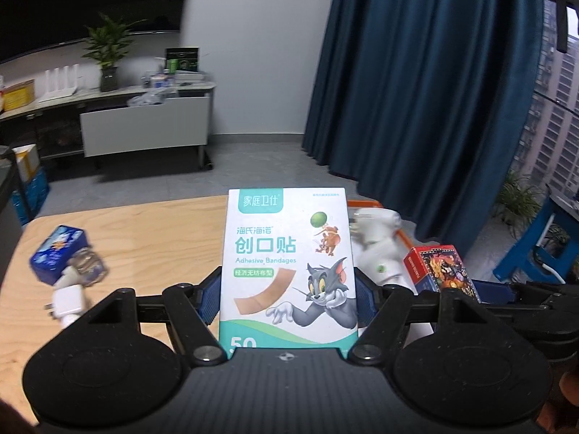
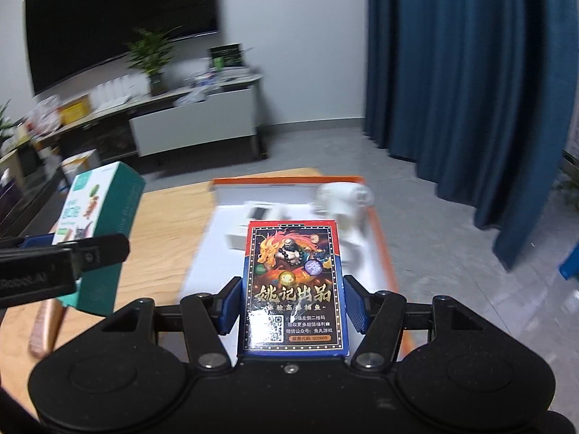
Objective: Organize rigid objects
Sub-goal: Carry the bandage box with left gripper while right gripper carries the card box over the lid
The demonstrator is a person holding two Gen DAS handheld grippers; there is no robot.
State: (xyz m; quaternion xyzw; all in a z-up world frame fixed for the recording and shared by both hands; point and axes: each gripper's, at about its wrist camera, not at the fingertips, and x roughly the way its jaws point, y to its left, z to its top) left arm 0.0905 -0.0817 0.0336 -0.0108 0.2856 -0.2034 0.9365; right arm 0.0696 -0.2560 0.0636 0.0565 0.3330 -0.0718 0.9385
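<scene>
The left gripper [image 1: 288, 291] is clamping an adhesive bandage box [image 1: 287, 267] by its side walls above the wooden table [image 1: 152, 231], while the right gripper [image 2: 292, 305] is pinching a playing card box [image 2: 294, 285] over the orange-rimmed tray [image 2: 383, 238]. Both cartons are looking light, stiff and crushable. Only the left view is showing a white charger [image 1: 67, 305] and blue box [image 1: 58, 253].

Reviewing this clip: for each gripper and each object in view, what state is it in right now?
left gripper: shut on bandage box
bandage box: held upright, off the table
right gripper: shut on card box
card box: held upright, above tray
orange-rimmed tray: on table, holding white items
blue box: lying on table
white charger: lying on table
</scene>
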